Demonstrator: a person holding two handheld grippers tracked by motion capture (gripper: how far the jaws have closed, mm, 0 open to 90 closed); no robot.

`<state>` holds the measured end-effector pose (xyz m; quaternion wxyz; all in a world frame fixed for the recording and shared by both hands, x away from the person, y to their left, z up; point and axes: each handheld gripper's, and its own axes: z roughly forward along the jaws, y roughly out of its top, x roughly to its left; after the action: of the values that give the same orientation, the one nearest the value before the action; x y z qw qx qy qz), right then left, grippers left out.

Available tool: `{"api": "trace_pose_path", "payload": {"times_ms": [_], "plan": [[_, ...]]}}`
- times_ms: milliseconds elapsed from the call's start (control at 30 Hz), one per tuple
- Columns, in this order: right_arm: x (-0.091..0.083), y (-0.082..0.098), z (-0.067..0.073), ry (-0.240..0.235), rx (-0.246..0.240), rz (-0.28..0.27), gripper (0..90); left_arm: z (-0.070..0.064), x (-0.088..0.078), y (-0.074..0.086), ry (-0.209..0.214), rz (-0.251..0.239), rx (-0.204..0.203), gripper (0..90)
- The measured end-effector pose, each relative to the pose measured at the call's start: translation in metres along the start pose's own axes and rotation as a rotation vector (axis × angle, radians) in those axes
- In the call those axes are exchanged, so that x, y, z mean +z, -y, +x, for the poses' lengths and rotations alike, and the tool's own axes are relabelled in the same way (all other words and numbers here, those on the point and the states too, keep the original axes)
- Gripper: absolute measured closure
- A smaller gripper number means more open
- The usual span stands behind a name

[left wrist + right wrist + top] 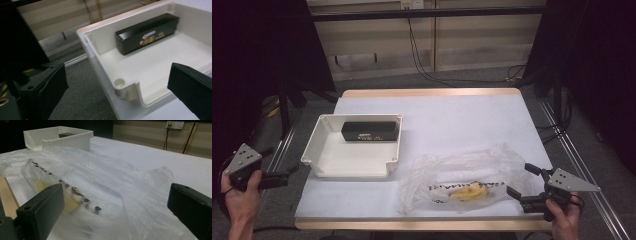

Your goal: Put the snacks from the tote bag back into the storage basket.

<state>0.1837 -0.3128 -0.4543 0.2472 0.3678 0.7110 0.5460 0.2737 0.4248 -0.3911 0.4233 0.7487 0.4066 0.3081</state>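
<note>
Now right gripper (523, 186), jaws spread wide, faces crinkled clear plastic bag (462, 175) just ahead; pinch its near edge only. Left gripper (287, 176) released, beside white plastic tray (319, 140).

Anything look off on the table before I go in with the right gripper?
Nothing spilled or broken. The clear plastic bag lies crumpled and loose near the front edge, with a yellow item inside it. The black box lies flat against the white tray's far wall. Both grippers, left and right, are open and touch nothing.
</note>
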Motion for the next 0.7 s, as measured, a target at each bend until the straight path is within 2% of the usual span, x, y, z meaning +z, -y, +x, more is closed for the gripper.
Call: {"api": "trace_pose_path", "payload": {"times_ms": [33, 67, 100, 167, 200, 233, 267, 300, 367, 433, 467, 500, 533, 633, 700], "plan": [[-0.001, 0.000, 0.000, -0.002, 0.000, 0.004, 0.4, -0.003, -0.002, 0.004, -0.005, -0.006, -0.025, 2.3], [-0.001, 0.000, 0.001, -0.001, -0.002, 0.003, 0.4, -0.009, -0.003, 0.008, -0.011, -0.016, -0.028, 2.5], [-0.001, 0.000, 0.000, 0.002, -0.001, 0.001, 0.4, -0.014, -0.004, 0.012, 0.003, -0.024, -0.031, 2.5], [-0.001, 0.000, 0.000, 0.005, 0.005, -0.002, 0.5, -0.028, -0.004, 0.017, 0.001, -0.048, -0.054, 2.5], [-0.001, -0.001, 0.000, 0.005, 0.004, -0.001, 0.4, -0.035, -0.001, 0.018, 0.008, -0.061, -0.076, 2.5], [-0.001, -0.001, -0.001, 0.006, 0.003, -0.003, 0.5, -0.042, 0.001, 0.019, 0.008, -0.053, -0.085, 2.5], [-0.001, -0.001, 0.000, 0.007, 0.003, -0.004, 0.5, -0.049, 0.003, 0.018, 0.007, -0.050, -0.082, 2.4], [-0.001, -0.001, 0.000, 0.006, 0.001, -0.004, 0.5, -0.058, 0.005, 0.017, -0.001, -0.075, -0.105, 2.3], [-0.002, -0.001, 0.000, 0.005, -0.001, -0.010, 0.3, -0.071, 0.007, 0.013, -0.008, -0.095, -0.080, 2.3], [-0.004, 0.000, -0.001, 0.008, 0.008, -0.014, 0.4, -0.085, 0.009, 0.009, 0.018, -0.125, -0.086, 2.2], [-0.004, 0.000, -0.001, 0.009, 0.008, -0.018, 0.4, -0.091, 0.010, 0.008, 0.020, -0.127, -0.076, 2.1], [-0.004, 0.000, -0.002, 0.012, 0.013, -0.023, 0.5, -0.099, 0.012, 0.006, 0.022, -0.136, -0.084, 2.1], [-0.005, 0.000, -0.002, 0.010, 0.010, -0.021, 0.4, -0.105, 0.013, 0.005, 0.055, -0.143, -0.081, 1.8], [-0.005, -0.001, -0.001, 0.014, 0.011, -0.025, 0.4, -0.122, 0.018, 0.001, 0.062, -0.159, -0.069, 1.7], [-0.005, -0.001, 0.000, 0.012, 0.005, -0.027, 0.4, -0.131, 0.021, -0.001, 0.054, -0.171, -0.076, 1.7]]}}
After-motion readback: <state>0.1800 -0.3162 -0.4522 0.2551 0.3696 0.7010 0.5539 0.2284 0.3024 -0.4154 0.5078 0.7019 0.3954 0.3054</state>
